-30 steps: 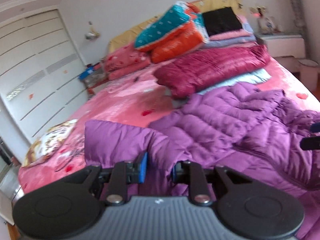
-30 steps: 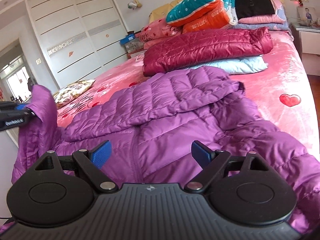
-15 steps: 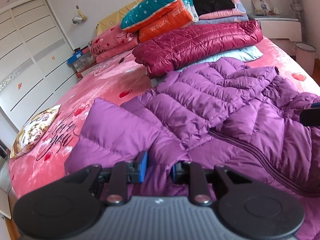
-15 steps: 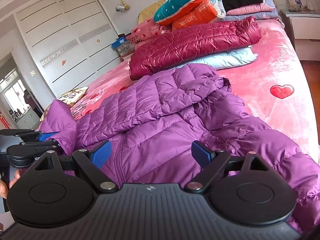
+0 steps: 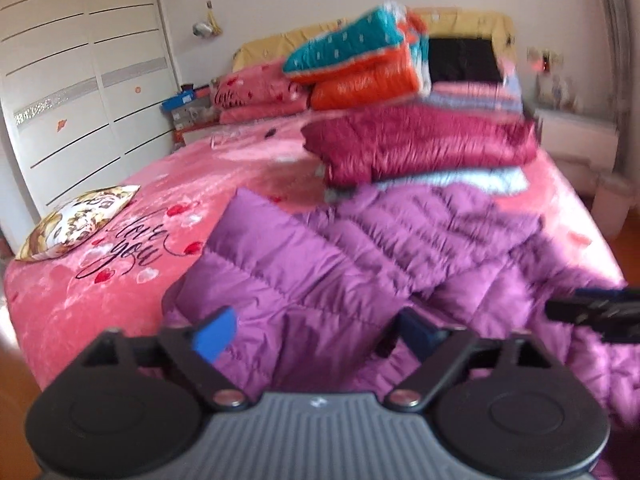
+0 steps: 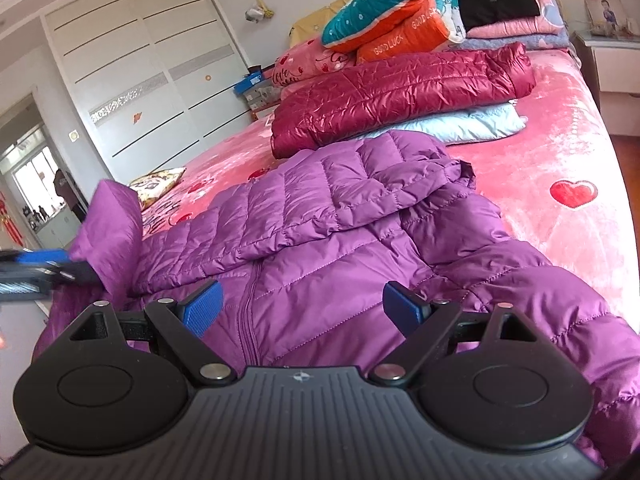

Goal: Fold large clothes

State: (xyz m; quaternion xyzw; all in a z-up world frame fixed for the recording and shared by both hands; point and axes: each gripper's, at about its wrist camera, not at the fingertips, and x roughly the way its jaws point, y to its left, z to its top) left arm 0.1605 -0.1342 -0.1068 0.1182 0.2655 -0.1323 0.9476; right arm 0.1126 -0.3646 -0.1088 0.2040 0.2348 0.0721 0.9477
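Observation:
A purple quilted down jacket [image 5: 360,248] lies spread, zip up, across the near part of the pink bed [image 5: 80,304]. My left gripper [image 5: 316,334] hangs over its near left edge. Its jaws are opening wide; purple fabric lies beneath and between them, but neither blue pad presses on it. A folded-over flap [image 6: 112,220] of the jacket stands up beside the left gripper [image 6: 36,268] in the right wrist view. My right gripper [image 6: 301,308] is open over the jacket [image 6: 320,208] near the zip, empty. Its tip [image 5: 592,312] shows at the right edge of the left wrist view.
Behind the jacket lie a folded maroon down jacket [image 6: 400,96] on a light blue garment [image 6: 472,124], then stacked quilts [image 6: 400,24] and pillows by the headboard. A patterned cushion [image 5: 76,220] sits at the bed's left edge. White wardrobe [image 6: 152,80] left, nightstand [image 5: 576,136] right.
My left gripper was shut on the jacket's purple fabric; now its jaws stand wide apart and the fabric lies loose. The left view swung and blurred. The right gripper stayed open in place.

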